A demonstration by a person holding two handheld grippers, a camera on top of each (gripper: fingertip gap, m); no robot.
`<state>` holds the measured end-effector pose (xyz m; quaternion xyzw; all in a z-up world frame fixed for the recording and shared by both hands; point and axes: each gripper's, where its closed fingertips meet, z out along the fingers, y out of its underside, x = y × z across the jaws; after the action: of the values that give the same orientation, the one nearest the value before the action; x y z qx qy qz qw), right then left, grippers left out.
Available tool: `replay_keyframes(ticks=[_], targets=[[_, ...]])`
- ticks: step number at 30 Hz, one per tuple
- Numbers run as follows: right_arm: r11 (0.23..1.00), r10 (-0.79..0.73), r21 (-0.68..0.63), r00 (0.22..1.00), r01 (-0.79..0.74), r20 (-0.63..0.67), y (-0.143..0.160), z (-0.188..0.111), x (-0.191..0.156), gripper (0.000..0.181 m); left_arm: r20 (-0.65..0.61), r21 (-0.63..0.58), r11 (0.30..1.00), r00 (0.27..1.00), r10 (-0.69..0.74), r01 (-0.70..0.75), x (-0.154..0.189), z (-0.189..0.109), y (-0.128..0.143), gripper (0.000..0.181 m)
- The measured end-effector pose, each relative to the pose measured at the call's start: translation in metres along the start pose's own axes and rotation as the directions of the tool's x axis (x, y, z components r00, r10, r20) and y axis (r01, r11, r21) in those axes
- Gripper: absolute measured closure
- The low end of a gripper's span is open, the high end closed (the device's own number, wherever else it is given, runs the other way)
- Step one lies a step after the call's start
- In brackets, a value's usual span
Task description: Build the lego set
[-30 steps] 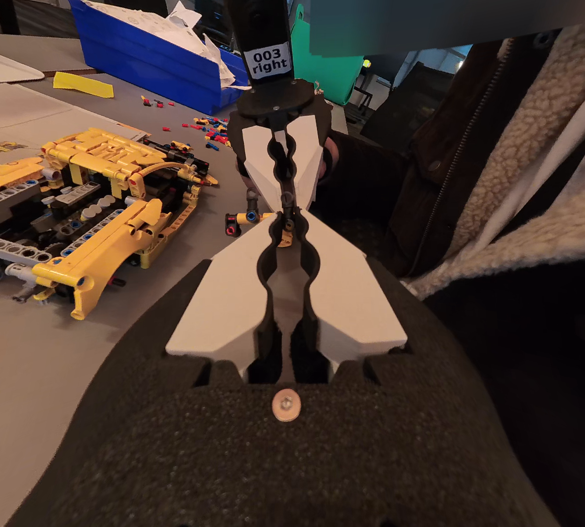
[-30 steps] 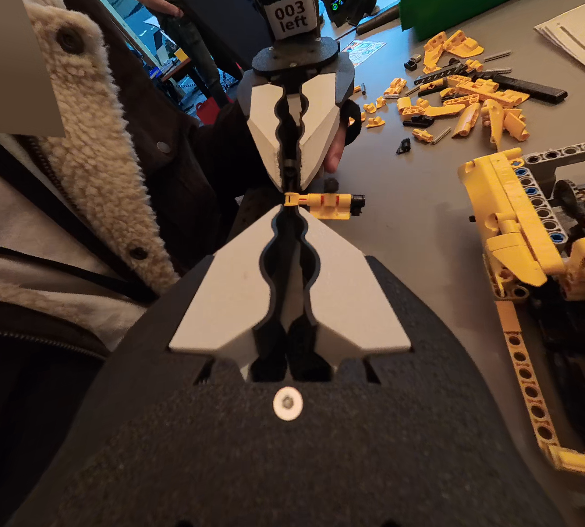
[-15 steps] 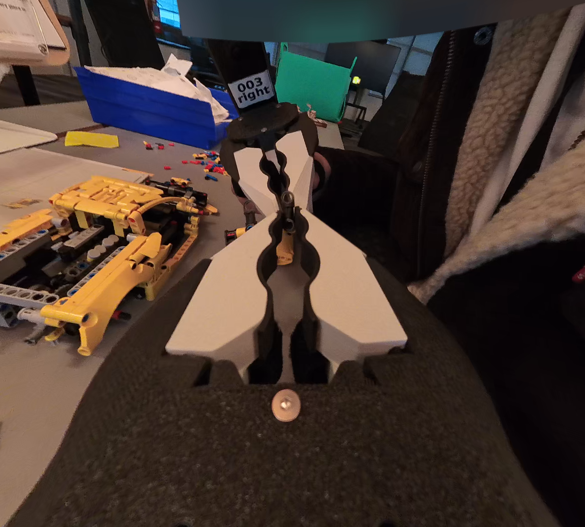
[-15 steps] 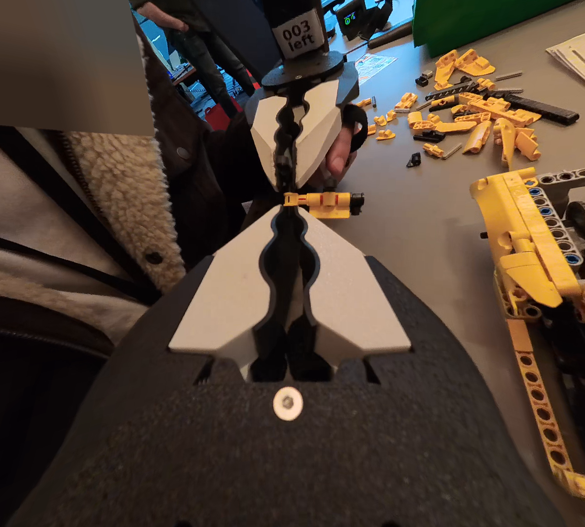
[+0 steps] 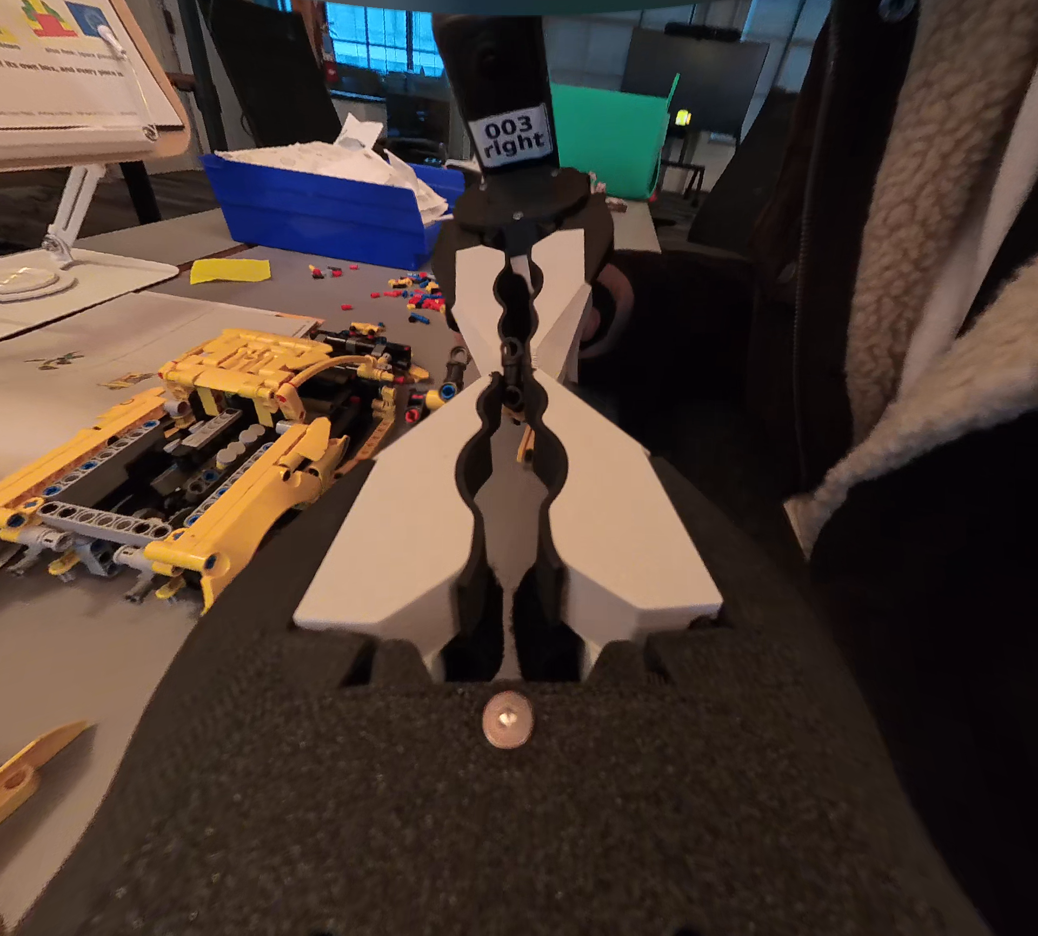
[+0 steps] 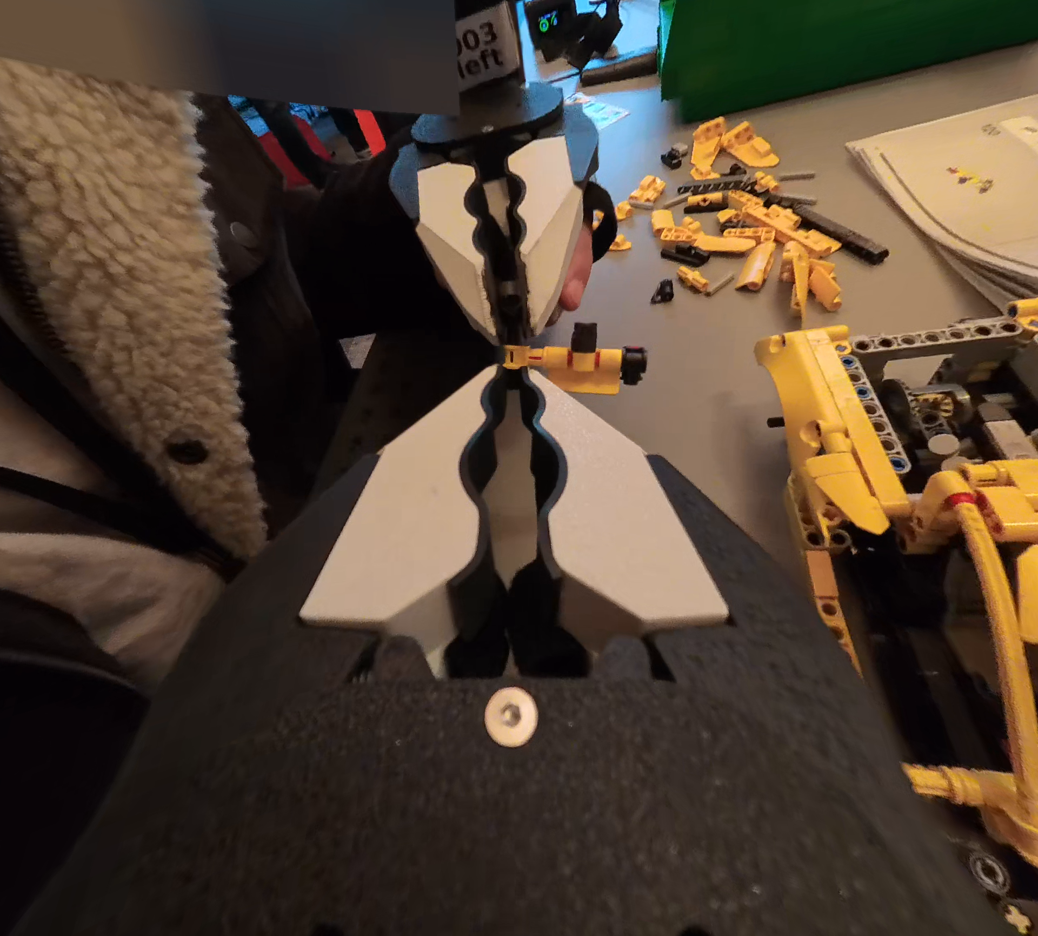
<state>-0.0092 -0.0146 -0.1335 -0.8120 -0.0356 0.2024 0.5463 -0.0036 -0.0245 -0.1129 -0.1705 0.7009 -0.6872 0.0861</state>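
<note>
The right tongs (image 6: pixel 512 375) pinch the end of a small yellow sub-assembly (image 6: pixel 578 361), which juts toward 3 o'clock above the desk (image 6: pixel 702 375). The left tongs (image 5: pixel 508 392) pinch a black connector (image 5: pixel 511 367), tip to tip, probably to join them. The half-built yellow model (image 5: pixel 185 465) waits at 9 o'clock; each handle carries a white label

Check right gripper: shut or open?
Shut: right gripper pinches the small yellow sub-assembly by its end, fingertips nearly touching.

Workshop or lab: grey worktable (image 5: pixel 348 285), blue parts bin (image 5: pixel 326 212), green bin (image 6: pixel 842 27)
</note>
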Motion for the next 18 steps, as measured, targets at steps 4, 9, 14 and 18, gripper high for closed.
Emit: replay_keyframes(ticks=[4,9,14,18], targets=[[0.999,0.01,-0.052,0.999,-0.008,0.041,0.011,0.001,-0.005,0.179,-0.035,-0.06,0.998,0.999,0.005,-0.008,0.006,0.002,0.011,0.174],[0.994,0.024,-0.104,0.996,-0.016,0.081,0.022,0.003,-0.009,0.179,-0.089,-0.132,0.991,0.996,-0.029,0.017,0.014,0.004,0.024,0.174],[0.996,0.039,-0.089,0.995,-0.031,0.088,0.022,0.002,-0.008,0.179,-0.076,-0.133,0.991,0.996,-0.04,0.03,0.012,0.005,0.025,0.174],[0.996,0.077,-0.055,0.994,-0.073,0.075,0.018,0.002,-0.003,0.179,-0.029,-0.12,0.992,0.999,-0.034,0.03,0.005,0.006,0.023,0.174]])
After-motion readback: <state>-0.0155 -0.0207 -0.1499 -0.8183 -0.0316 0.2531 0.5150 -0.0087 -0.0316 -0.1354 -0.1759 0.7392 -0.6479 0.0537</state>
